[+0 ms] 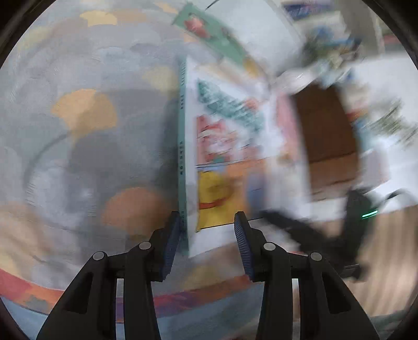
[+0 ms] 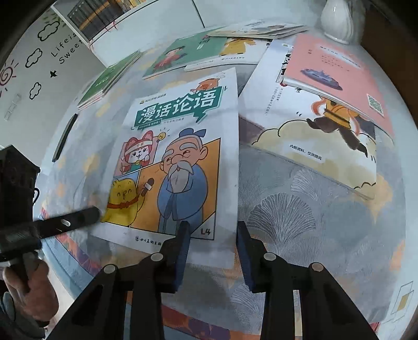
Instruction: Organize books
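Observation:
A comic book [image 2: 180,146] with a teal title banner and a bearded cartoon man lies flat on the patterned tablecloth [image 2: 300,209]. My right gripper [image 2: 212,230] hangs over its lower right corner, jaws apart with the corner showing between them and nothing pinched. My left gripper [image 2: 95,212] comes in from the left, one finger at the book's lower left edge. The left wrist view is blurred: the same book [image 1: 216,157] shows its green spine beside the left pad, and the left gripper [image 1: 207,230] stands open across the near corner.
Other books lie behind: a green one [image 2: 180,56], a green stack [image 2: 104,81], a pink one [image 2: 337,78] on a white one [image 2: 308,146]. A white vase [image 2: 337,21] stands at the back and a dark flat slab [image 2: 64,137] lies at the left. A hand [image 2: 28,295] holds the left gripper.

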Tool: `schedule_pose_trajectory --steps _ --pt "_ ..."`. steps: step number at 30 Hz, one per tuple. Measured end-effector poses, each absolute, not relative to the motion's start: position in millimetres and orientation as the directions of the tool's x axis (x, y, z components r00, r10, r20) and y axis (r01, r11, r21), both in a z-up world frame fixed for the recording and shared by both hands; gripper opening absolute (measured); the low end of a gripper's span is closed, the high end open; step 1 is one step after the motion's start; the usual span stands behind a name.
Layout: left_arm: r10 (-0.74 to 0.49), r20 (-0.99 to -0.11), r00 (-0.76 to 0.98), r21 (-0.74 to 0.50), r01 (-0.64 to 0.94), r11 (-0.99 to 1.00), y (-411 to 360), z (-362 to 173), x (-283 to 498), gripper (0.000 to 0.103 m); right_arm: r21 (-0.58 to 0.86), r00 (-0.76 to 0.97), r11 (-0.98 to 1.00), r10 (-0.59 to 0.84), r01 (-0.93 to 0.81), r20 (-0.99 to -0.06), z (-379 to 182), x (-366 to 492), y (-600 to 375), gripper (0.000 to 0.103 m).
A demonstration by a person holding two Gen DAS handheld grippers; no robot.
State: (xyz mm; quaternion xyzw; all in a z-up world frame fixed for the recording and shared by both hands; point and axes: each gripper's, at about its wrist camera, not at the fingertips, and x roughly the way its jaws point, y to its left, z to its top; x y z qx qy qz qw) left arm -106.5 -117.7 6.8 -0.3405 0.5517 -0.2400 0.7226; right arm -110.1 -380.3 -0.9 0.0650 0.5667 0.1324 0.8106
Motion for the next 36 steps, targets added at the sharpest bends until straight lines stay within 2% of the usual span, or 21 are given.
schedule_pose_trajectory --steps 1,3,7,8,9,13,15,17,20,23,29,33,36 --pt "-0.786 -0.541 0.299 -0.830 -0.039 0.556 -109 11 -108 0.038 0.271 0.317 0.953 0.300 -0.134 -0.900 -1 -110 -383 0.035" --pt "-0.814 -0.490 0.312 -0.862 -0.034 0.506 -104 17 -110 0.038 0.325 0.303 0.939 0.345 -0.117 -0.888 -2 -110 -388 0.034" --pt "-0.751 -0.599 0.276 -0.786 -0.026 0.617 -117 14 -107 0.035 0.379 0.292 0.921 0.387 -0.085 -0.875 -5 -110 -391 0.035" --pt "-0.720 -0.637 0.275 -0.754 -0.025 0.657 -120 12 -107 0.026 0.387 0.291 0.919 0.392 -0.079 -0.873 -5 -110 -392 0.035" --pt "-0.698 -0.663 0.271 -0.728 -0.017 0.685 -123 10 -107 0.006 0.389 0.291 0.918 0.394 -0.077 -0.872 -5 -109 -393 0.035" --pt "-0.648 -0.710 0.276 -0.679 -0.024 0.734 -131 4 -110 0.006 0.397 0.301 0.915 0.399 -0.071 -0.866 -5 -111 -391 0.040" --pt "-0.663 -0.694 0.280 -0.697 -0.030 0.716 -133 4 -108 0.006 0.420 0.304 0.905 0.419 -0.066 -0.856 -5 -111 -391 0.053" --pt "-0.698 -0.658 0.281 -0.736 -0.045 0.675 -130 4 -104 0.006 0.435 0.296 0.899 0.432 -0.060 -0.852 -5 -111 -390 0.056" --pt "-0.744 -0.603 0.289 -0.788 -0.072 0.611 -132 4 -98 0.006 0.456 0.280 0.889 0.450 -0.048 -0.848 -5 -107 -392 0.056" --pt "-0.764 -0.575 0.293 -0.811 -0.079 0.580 -133 5 -94 0.006 0.540 0.272 0.841 0.516 0.014 -0.812 -9 -106 -406 0.056" --pt "-0.757 -0.590 0.281 -0.798 -0.062 0.599 -147 9 -88 0.006 0.675 0.277 0.726 0.627 0.130 -0.728 -19 -105 -430 0.056" --pt "-0.814 -0.506 0.284 -0.861 -0.110 0.497 -140 5 -86 0.006 0.752 0.260 0.630 0.707 0.193 -0.658 -28 -106 -446 0.056" --pt "-0.857 -0.438 0.271 -0.899 -0.144 0.414 -146 2 -80 0.008 0.826 0.276 0.514 0.780 0.229 -0.562 -41 -109 -461 0.057"
